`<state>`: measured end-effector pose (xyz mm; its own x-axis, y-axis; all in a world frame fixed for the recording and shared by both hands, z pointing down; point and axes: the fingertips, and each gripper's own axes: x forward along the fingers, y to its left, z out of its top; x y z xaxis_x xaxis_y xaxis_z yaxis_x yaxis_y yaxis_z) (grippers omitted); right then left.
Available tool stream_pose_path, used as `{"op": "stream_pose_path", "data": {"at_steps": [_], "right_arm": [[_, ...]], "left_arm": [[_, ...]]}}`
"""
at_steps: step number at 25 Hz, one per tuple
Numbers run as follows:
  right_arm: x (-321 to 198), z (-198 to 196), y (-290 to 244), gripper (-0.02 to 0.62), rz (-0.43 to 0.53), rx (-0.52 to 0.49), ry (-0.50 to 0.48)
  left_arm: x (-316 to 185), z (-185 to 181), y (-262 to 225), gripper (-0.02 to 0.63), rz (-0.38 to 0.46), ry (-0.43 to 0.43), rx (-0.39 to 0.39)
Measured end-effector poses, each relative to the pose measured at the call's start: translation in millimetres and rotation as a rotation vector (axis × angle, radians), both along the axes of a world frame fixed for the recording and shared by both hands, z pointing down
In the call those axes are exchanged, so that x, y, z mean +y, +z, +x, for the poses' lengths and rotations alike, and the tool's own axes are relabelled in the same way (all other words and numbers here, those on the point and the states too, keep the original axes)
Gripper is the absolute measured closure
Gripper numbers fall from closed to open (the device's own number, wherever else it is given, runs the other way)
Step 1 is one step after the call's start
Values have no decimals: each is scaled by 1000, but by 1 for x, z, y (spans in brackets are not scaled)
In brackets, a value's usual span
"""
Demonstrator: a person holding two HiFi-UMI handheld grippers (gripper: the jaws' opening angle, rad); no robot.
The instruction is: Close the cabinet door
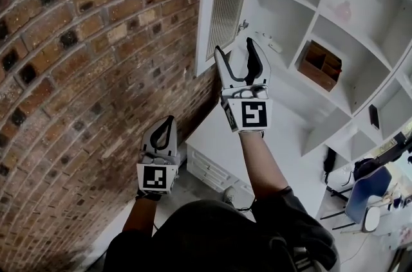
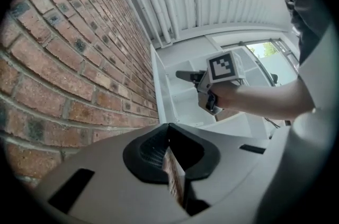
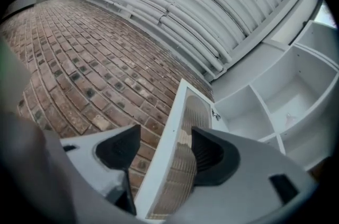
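The white cabinet door (image 1: pixel 225 0) with its ribbed glass panel stands swung open against the brick wall (image 1: pixel 84 58). My right gripper (image 1: pixel 234 45) is raised at the door's lower edge and is open. In the right gripper view the door's (image 3: pixel 183 112) white frame edge runs between the spread jaws of that gripper (image 3: pixel 164 133); whether either jaw touches it cannot be told. My left gripper (image 1: pixel 168 121) hangs lower and to the left beside the bricks, shut on nothing. In the left gripper view its pads (image 2: pixel 172 164) meet, and the right gripper (image 2: pixel 220 77) shows ahead.
The open white shelf unit (image 1: pixel 335 39) fills the right side, with a wooden box (image 1: pixel 320 63) in one compartment and a small pink thing (image 1: pixel 343 10) higher up. A low white drawer unit (image 1: pixel 212 168) stands below. A blue chair (image 1: pixel 364 190) is at the lower right.
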<state>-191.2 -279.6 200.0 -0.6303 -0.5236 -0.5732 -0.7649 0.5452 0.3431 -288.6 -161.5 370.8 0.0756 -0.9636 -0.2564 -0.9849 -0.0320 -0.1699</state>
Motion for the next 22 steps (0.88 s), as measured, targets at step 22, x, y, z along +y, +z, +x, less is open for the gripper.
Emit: {"op": "stream_pose_path", "data": {"at_steps": [22], "right_arm": [[-115, -97, -63, 308, 8, 3, -10]], "left_arm": [[-31, -39, 18, 603, -10, -193, 42]]}}
